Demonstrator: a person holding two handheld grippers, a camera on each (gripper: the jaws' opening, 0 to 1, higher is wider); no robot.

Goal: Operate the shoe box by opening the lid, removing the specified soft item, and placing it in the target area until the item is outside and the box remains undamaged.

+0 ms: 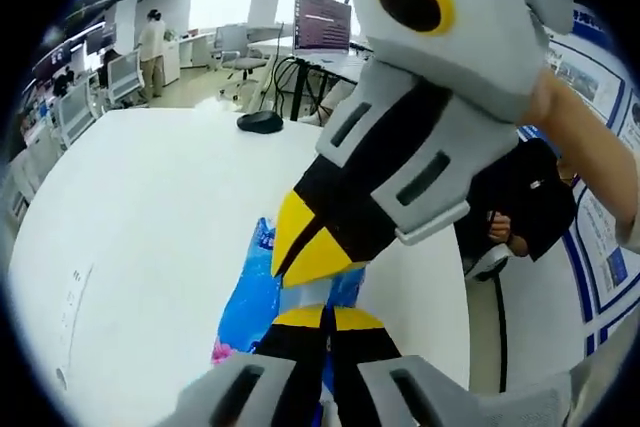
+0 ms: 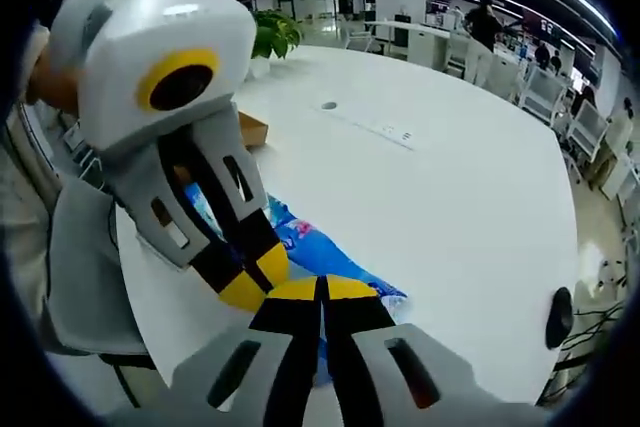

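Both grippers pinch the blue soft packet over the white table — left gripper and right gripper clenched on it, tips touching.

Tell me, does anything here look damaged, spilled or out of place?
Nothing looks damaged or spilled. A soft blue printed plastic package lies flat on the round white table, with both hand-held grippers, left and right, closed on it. A brown cardboard box sits behind it; its state is mostly hidden.
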